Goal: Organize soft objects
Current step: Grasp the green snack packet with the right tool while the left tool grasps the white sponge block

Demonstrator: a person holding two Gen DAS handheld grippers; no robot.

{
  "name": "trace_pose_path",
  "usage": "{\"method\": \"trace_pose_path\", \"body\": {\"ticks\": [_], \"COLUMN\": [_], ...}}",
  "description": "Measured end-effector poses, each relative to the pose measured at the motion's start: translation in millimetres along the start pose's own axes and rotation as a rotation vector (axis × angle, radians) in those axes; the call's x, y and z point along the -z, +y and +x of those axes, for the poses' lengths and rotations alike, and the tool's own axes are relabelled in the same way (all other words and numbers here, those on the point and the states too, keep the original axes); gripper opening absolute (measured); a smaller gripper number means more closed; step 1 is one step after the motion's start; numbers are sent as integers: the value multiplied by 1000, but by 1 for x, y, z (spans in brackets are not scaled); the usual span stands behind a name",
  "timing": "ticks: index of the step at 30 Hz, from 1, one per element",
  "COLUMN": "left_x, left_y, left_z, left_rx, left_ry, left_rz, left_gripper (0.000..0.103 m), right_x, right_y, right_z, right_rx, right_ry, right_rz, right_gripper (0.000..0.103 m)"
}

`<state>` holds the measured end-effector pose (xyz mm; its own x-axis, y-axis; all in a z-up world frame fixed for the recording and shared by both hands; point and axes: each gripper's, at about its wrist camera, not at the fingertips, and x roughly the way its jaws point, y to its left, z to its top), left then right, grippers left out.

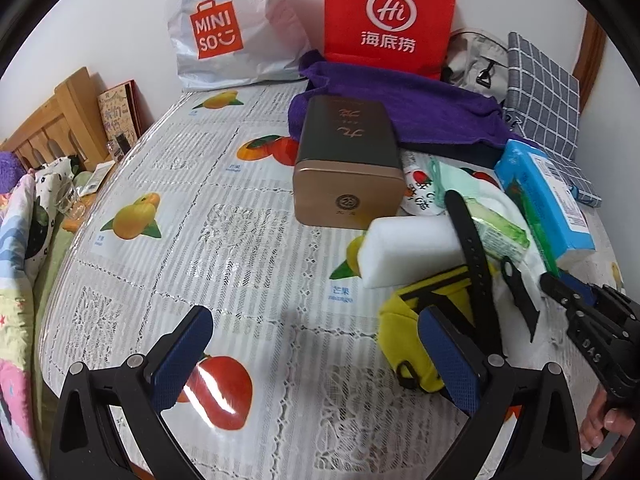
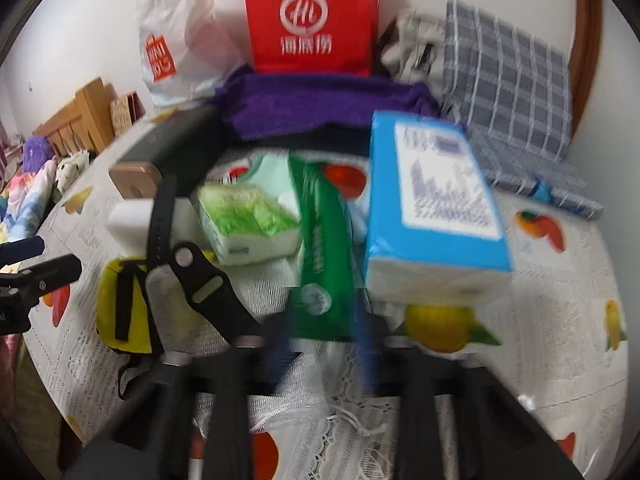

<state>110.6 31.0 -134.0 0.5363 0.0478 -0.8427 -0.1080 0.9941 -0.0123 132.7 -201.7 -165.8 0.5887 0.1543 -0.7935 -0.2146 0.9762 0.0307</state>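
Note:
My left gripper (image 1: 316, 356) is open and empty above the fruit-print tablecloth (image 1: 180, 240), its right finger beside a yellow pouch (image 1: 416, 320). A white sponge block (image 1: 408, 252), a black watch strap (image 1: 472, 252), a green tissue pack (image 1: 500, 228) and a blue tissue pack (image 1: 544, 200) lie to its right. My right gripper (image 2: 324, 332) is closed on a dark green wet-wipe pack (image 2: 320, 256); the view is blurred. The blue tissue pack (image 2: 432, 200), green tissue pack (image 2: 248, 224), yellow pouch (image 2: 124, 308) and strap (image 2: 160, 224) surround it. The right gripper also shows in the left wrist view (image 1: 560, 292).
A gold-lidded tin box (image 1: 348, 164) lies on the table. Behind it are a purple towel (image 1: 400, 100), a red paper bag (image 1: 388, 16), a white MINISO bag (image 1: 228, 28) and a grey checked cloth (image 1: 544, 96). A bed with a glass (image 1: 68, 200) is left.

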Motion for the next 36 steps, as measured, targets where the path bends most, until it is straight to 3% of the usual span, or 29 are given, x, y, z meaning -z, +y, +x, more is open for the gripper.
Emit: {"method": "trace_pose_path", "body": {"ticks": [3,5,7,14,20,23,25,27,29,36], "left_x": [-1,-2,-2,3,8,9,10,10,9,7], "left_y": [4,7,10,16,17,14,11,9,8,7], "left_z": [4,6,7,3,-4,-6,-7,-7,-7,-2], "left_rx": [0,2,6,-3,4,4,-1,-4,-9,-13], "left_ry": [3,6,9,11,4,8,7,8,7,13], "left_rz": [-10,-21,-30,-52,-69,-68,-58,-52,-52,-47], "left_gripper": [103,103,103,103,103,103,103,103,103,103], "right_x": [0,0,2,24,60,75,80,83,82,74], "right_y": [-3,-6,-9,-19,-47,-57,-60,-61,-60,-45], "right_z": [-12,-24,-34,-70,-87,-77,-69,-67,-66,-35], "right_rx": [-9,-68,-106,-105,-136,-54,-11,33,42,9], "right_ry": [-31,-51,-62,-58,2,38,62,47,11,39], "right_rz": [-3,20,36,47,99,93,77,55,31,7], "right_gripper": [8,6,5,5,5,12,22,49,60,66]}}
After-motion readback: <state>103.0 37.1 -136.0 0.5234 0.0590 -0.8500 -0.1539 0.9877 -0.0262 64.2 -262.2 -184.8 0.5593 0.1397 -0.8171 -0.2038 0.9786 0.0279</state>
